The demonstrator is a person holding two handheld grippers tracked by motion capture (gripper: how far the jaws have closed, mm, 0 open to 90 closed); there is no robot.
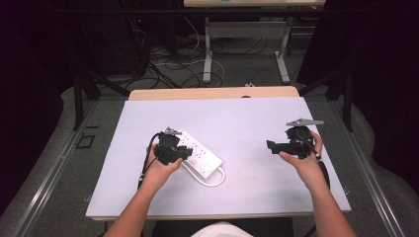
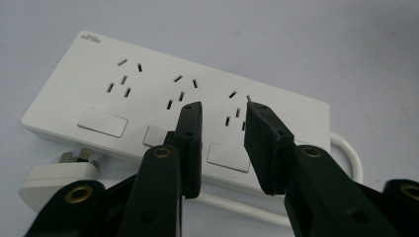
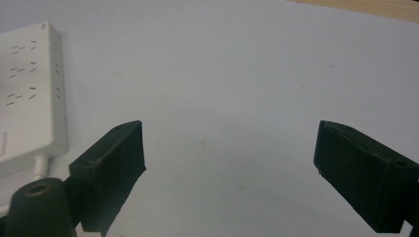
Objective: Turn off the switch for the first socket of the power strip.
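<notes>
a: where's the power strip (image 1: 198, 154)?
b: on the pale table sheet (image 1: 247, 118), lying left of the middle in the high view, its long axis running from about 10 o'clock to 4 o'clock. its white cord (image 1: 217, 178) loops off the 4 o'clock end.

a: and the left gripper (image 1: 173, 148)?
b: right over the strip's 10 o'clock end, touching or just above it; i can't tell which from overhead. in the left gripper view the jaws stand a narrow gap apart, nothing between them, tips (image 2: 223, 148) hovering over the third socket group and the switch row on the strip's face (image 2: 148, 94).

a: anything beside the strip there?
b: a white plug (image 2: 59, 175) with metal pins lies at about 8 o'clock in that view, just beside the strip's near edge.

a: right gripper (image 1: 289, 145)?
b: well apart from the strip, out at 3 o'clock on the sheet, held in the person's right hand (image 1: 304, 160). in the right gripper view its jaws are spread wide (image 3: 230, 158), bare sheet between them, and the strip's end (image 3: 29, 94) shows at 10 o'clock with the cord leaving it.

a: holding anything?
b: no, neither one.
</notes>
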